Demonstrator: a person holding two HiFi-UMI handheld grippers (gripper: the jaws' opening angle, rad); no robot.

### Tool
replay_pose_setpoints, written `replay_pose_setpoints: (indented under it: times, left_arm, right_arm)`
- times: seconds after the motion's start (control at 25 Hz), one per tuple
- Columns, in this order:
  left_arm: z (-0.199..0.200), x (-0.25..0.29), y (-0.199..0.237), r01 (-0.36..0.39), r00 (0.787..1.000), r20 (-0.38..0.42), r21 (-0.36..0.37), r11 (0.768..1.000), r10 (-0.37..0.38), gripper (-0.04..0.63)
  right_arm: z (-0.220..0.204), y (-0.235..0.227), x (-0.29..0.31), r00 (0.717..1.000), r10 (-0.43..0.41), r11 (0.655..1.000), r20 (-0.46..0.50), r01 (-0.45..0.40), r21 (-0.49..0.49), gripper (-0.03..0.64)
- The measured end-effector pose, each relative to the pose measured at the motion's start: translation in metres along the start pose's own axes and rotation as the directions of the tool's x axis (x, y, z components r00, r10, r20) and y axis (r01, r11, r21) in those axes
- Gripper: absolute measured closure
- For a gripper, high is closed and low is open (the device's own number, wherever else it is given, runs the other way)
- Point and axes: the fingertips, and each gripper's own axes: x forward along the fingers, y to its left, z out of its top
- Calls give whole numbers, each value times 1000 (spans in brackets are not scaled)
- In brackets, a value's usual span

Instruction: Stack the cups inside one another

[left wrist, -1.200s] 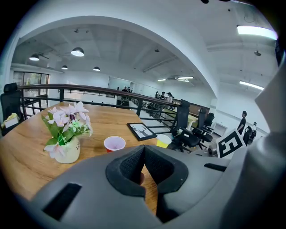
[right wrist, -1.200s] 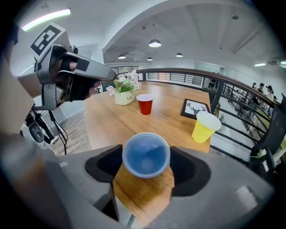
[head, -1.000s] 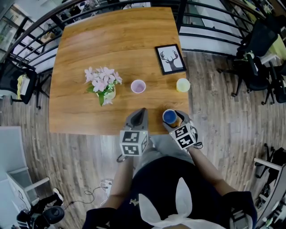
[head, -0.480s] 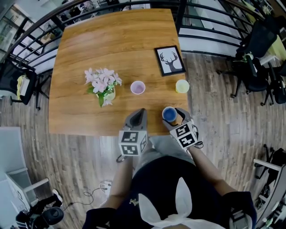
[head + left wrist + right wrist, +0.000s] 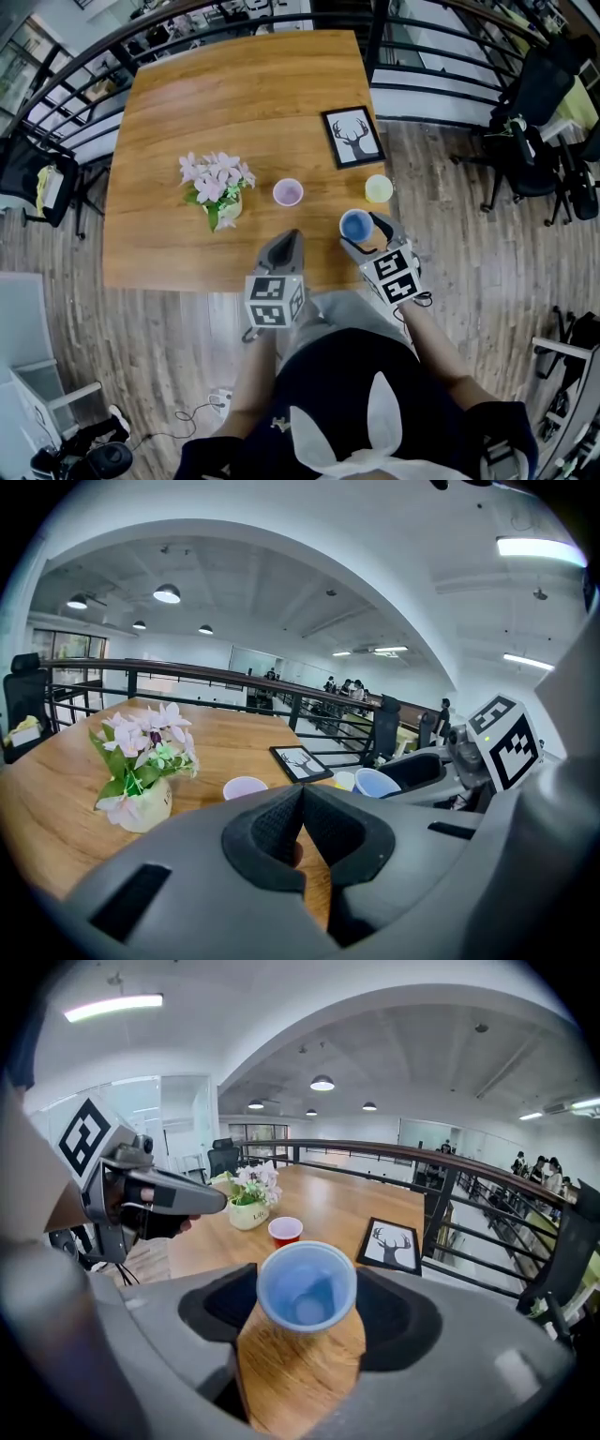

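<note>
My right gripper is shut on a blue cup, which it holds upright above the table's near edge. In the right gripper view the blue cup sits between both jaws, its inside empty. A red cup with a pale inside stands at mid-table, also visible as the red cup. A yellow cup stands just beyond the blue one, near the right edge. My left gripper hovers at the near edge, shut with nothing in it; in its own view the left gripper shows its jaws meeting.
A vase of pink flowers stands left of the red cup. A framed deer picture lies beyond the yellow cup. The wooden table is ringed by black railings, with office chairs on the floor at right.
My right gripper has lifted the blue cup and carried it slightly farther over the table, toward the yellow cup. The left gripper has stayed put.
</note>
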Motion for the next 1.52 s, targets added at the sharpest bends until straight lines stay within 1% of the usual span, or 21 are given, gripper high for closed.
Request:
replay_pose_setpoints:
  times: [0.36,0.68,0.92,1.24,1.52]
  left_arm:
    - [8,2,2,-1,1000,12,8,1000,1,580]
    - [10,10,4,4,1000,8,11,1000,-4,580]
    - [12,18,8,6,1000,7,6,1000,-6,580]
    - [15,32,14,19,1000,0,-3,1000,-19,580]
    - [19,41,24,19,1000,-9,-8,1000,-19,580]
  right_arm:
    - [31,-4,-12,998,-4,1000,61,5,-19,290]
    - [41,-18,-9,997,-21,1000,78,22,-12,290]
    - [49,-52,-10,992,-84,996,92,83,13,290]
    - [60,-103,-14,979,-177,984,99,173,51,290]
    - [58,-127,-8,975,-210,975,78,204,83,290]
